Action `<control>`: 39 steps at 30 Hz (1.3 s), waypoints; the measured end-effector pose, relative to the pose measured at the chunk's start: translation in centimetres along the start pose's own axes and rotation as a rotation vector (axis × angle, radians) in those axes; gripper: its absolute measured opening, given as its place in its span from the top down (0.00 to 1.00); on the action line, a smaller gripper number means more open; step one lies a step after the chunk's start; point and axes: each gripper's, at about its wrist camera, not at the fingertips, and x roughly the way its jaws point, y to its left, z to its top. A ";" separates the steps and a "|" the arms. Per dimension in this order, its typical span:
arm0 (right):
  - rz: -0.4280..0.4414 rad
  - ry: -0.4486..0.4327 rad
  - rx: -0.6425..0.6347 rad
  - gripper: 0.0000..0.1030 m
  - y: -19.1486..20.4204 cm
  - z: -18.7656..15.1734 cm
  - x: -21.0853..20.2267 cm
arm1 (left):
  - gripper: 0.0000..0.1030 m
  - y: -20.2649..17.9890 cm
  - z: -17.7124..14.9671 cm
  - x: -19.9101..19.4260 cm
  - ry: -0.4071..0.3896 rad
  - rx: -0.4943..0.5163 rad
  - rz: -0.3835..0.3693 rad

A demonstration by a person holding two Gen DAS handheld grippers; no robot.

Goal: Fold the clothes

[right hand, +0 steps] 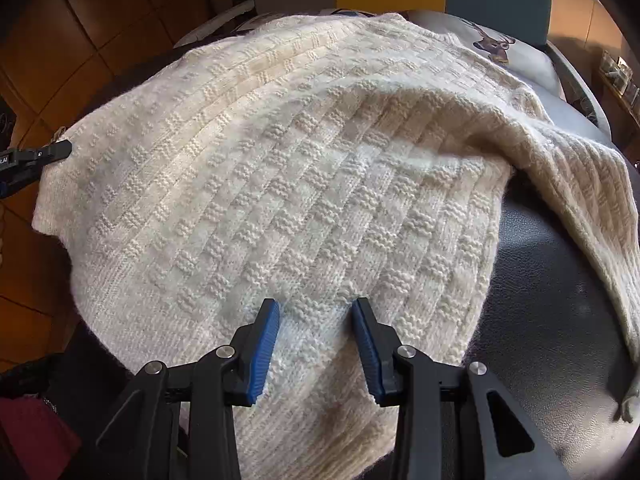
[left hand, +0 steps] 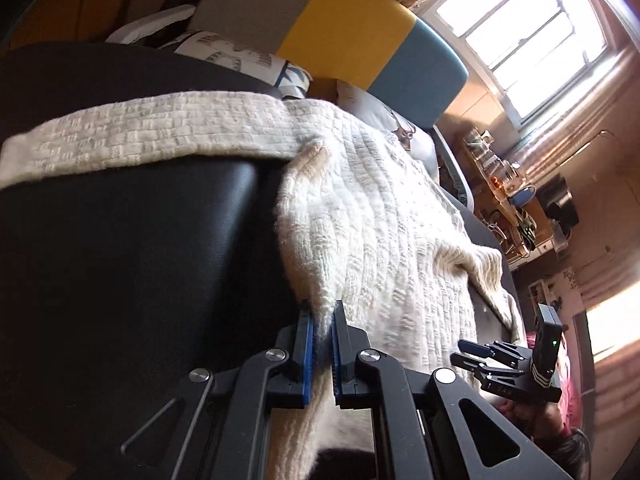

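Observation:
A cream basket-weave knit sweater (right hand: 304, 168) lies spread over a black leather seat (right hand: 540, 300). One sleeve (left hand: 132, 136) stretches left across the black leather (left hand: 140, 248). The other sleeve (right hand: 572, 168) drapes down the right side. My left gripper (left hand: 322, 318) is shut on a corner of the sweater (left hand: 360, 216), with fabric pinched between its blue pads. The left gripper (right hand: 40, 156) also shows at the sweater's left edge in the right wrist view. My right gripper (right hand: 316, 308) stands open over the near hem, its fingers wide apart. From the left wrist, the right gripper (left hand: 470, 354) appears beside the sweater's far side.
Behind the seat stand a yellow panel (left hand: 348, 24) and a teal panel (left hand: 420, 76), with a deer-print pillow (right hand: 496, 44) beside them. A bright window (left hand: 528, 32) and a cluttered shelf (left hand: 500, 184) lie to the right. Wooden floor (right hand: 52, 60) runs left of the seat; pink cloth (right hand: 28, 436) lies low left.

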 end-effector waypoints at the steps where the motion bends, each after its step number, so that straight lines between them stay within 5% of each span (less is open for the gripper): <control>1: -0.006 0.008 -0.004 0.63 -0.1 -0.1 -0.1 | 0.93 0.2 -0.2 0.0 0.007 0.005 0.019; 6: 0.026 -0.003 0.050 0.63 -1.8 -0.9 -1.2 | 0.93 0.3 -2.3 1.7 0.075 0.032 0.076; 11: 0.210 -0.191 0.389 0.63 -8.1 -5.5 -5.4 | 0.89 0.7 -3.2 1.8 0.075 -0.017 0.029; 22: 0.403 -0.208 0.607 0.62 -10.4 -11.0 -3.9 | 0.79 -0.8 -3.5 3.7 0.105 0.053 0.161; 25: 0.353 -0.207 0.582 0.63 -9.7 -9.9 -3.7 | 0.79 -1.5 -4.0 4.5 0.115 0.091 0.198; 30: 0.121 -0.146 0.408 0.85 -7.2 -8.1 -3.9 | 0.90 -3.5 -5.0 5.3 0.100 0.226 0.296; 39: -0.099 -0.052 0.220 0.85 -5.3 -8.4 -5.5 | 0.92 -2.3 -4.6 3.3 0.097 0.196 0.201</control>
